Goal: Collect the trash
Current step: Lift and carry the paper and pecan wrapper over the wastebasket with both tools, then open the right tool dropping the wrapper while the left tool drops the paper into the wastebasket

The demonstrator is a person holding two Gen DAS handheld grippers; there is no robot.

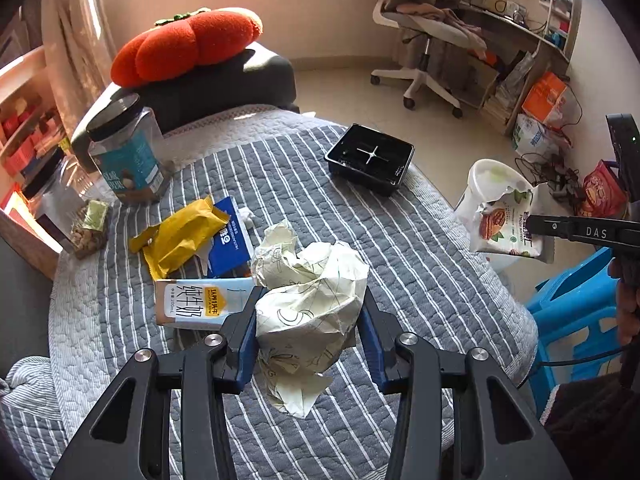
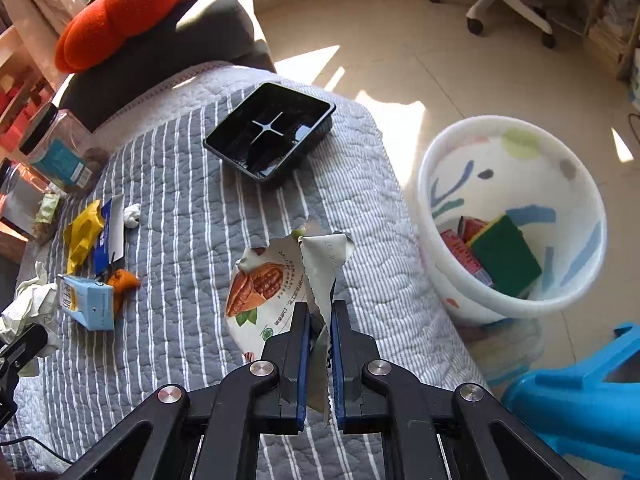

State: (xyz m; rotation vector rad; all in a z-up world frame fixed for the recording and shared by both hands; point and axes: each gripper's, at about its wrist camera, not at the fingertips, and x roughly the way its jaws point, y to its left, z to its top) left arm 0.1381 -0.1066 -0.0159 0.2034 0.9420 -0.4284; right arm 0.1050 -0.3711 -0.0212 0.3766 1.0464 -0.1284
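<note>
Sunlight is falling across a striped quilt [image 2: 180,184] where the trash is lying scattered, and a white bin [image 2: 516,216] is standing on the floor just beside its edge, already holding a green sponge and some red packets. You are working both hands at once, probably so that one trip to the bin clears two pieces.

Your right tongs [image 2: 320,312] are pinching a torn snack bag [image 2: 260,284] by its thin serrated edge, jaws nearly shut on the foil, so the bag is hanging clear of the quilt. Your left tongs [image 1: 310,304] are standing partly open around a crumpled paper ball [image 1: 312,292], both blue pads pressing into its sides, which is keeping the loose wad together.

A milk carton [image 1: 192,304], a yellow wrapper [image 1: 180,236] and a black tray [image 1: 370,158] are waiting on the quilt, well apart from the bin.
</note>
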